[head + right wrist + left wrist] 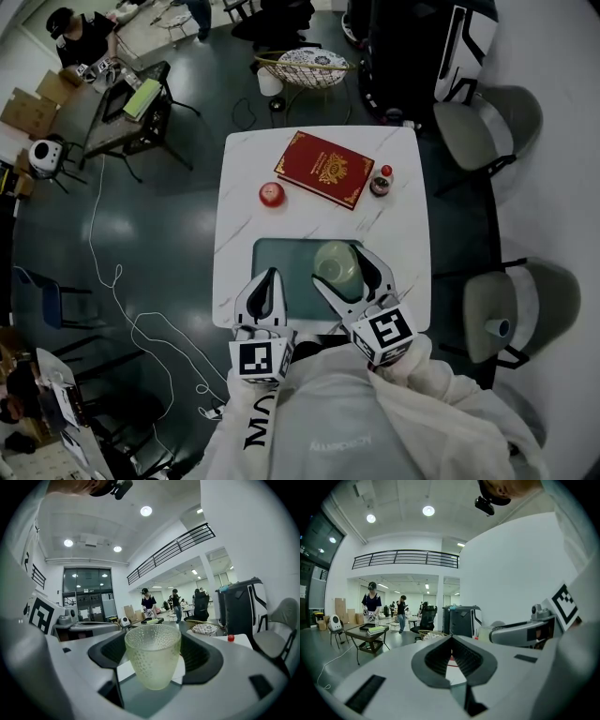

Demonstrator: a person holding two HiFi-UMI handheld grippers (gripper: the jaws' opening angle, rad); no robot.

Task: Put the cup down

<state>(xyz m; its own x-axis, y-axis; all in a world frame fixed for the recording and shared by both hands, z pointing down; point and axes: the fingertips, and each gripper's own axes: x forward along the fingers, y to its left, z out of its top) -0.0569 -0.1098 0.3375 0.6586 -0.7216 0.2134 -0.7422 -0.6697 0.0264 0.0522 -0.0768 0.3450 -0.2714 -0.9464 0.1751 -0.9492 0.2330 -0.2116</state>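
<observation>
A pale green, pebbled glass cup (336, 262) stands upright between the jaws of my right gripper (339, 266), which is shut on it over the right part of a teal mat (281, 258). In the right gripper view the cup (153, 667) fills the gap between the black pads (107, 652) of the right gripper (153, 644). Whether its base touches the mat I cannot tell. My left gripper (270, 275) is shut and empty at the mat's front left corner. Its jaws meet at the tip in the left gripper view (451, 639).
The white marble table (242, 187) also carries a red book (323, 169), a red apple-like ball (272, 194) and a small red-lidded jar (382, 181) behind the mat. Two grey chairs (487, 122) (520, 309) stand on the right. A person works at a dark desk (127, 103) far left.
</observation>
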